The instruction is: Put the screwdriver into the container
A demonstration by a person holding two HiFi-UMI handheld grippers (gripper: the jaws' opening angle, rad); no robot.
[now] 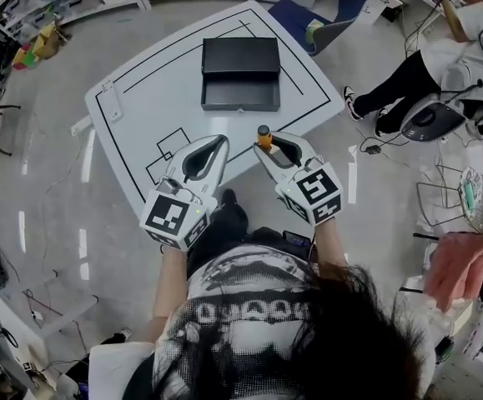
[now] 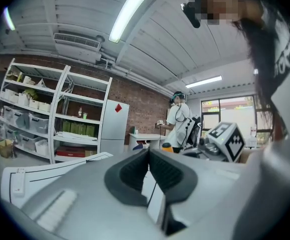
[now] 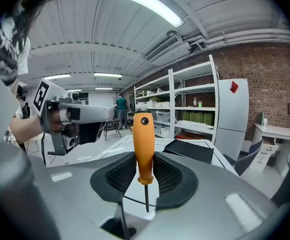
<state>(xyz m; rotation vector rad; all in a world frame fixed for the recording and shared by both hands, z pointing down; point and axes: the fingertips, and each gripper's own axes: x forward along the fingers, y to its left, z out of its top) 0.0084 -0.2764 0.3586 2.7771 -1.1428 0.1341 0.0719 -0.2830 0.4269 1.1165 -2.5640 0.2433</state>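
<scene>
An orange-handled screwdriver (image 1: 264,133) stands upright between the jaws of my right gripper (image 1: 267,142), which is shut on its handle. In the right gripper view the screwdriver (image 3: 143,144) has its handle end pointing away and its thin metal shaft pointing back toward the camera, held in my right gripper (image 3: 145,157). The black container (image 1: 241,73) lies open on the white table (image 1: 141,98), beyond both grippers, and shows as a dark box (image 3: 192,151) in the right gripper view. My left gripper (image 1: 221,142) (image 2: 148,151) hovers beside the right one, shut on nothing.
The table carries black taped lines and a small white part (image 1: 110,100) near its left edge. A blue chair (image 1: 308,15) stands behind the table. A seated person (image 1: 408,82) and cables are at the right. Shelving (image 3: 185,109) lines the wall.
</scene>
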